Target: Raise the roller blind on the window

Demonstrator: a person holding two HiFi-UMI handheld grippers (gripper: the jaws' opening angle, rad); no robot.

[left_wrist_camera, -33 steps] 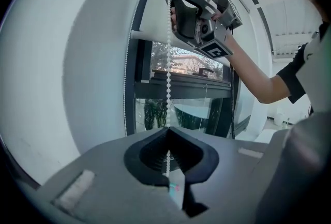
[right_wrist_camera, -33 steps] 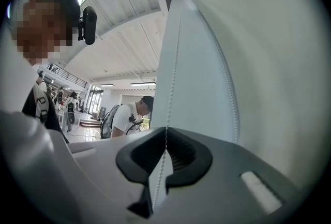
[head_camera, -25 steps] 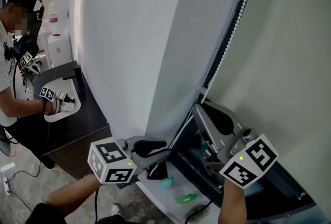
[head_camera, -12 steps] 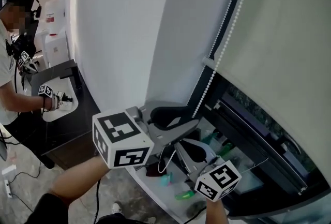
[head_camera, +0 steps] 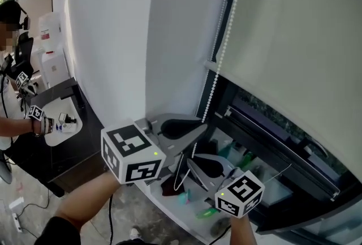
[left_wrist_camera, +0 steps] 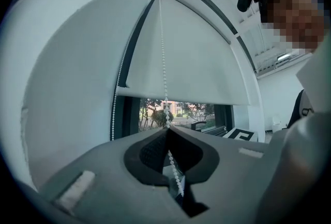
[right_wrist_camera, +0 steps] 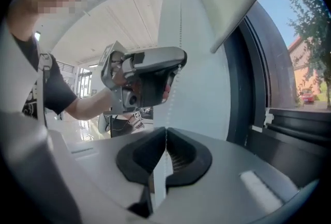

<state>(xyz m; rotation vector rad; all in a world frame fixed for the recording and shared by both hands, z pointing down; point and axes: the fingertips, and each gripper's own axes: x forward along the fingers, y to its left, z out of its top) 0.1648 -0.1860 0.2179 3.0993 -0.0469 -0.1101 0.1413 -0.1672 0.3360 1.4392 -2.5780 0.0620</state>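
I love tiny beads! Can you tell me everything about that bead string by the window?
The bead chain is a thin string of small white balls that look like plastic. It hangs in two strands down the window's left edge, beside the pale roller blind. The left gripper is closing its jaws on one strand. The right gripper, lower down, is shut on the chain too. Below them the chain seems to droop in a slack loop.

The roller blind (head_camera: 294, 29) looks like pale, matt cloth, smooth and without sheen. Its bead chain (head_camera: 226, 29) is small white plastic beads with a faint gloss, hanging by a dark, matt window frame (head_camera: 271, 145) and a smooth, white-painted wall (head_camera: 113, 40).
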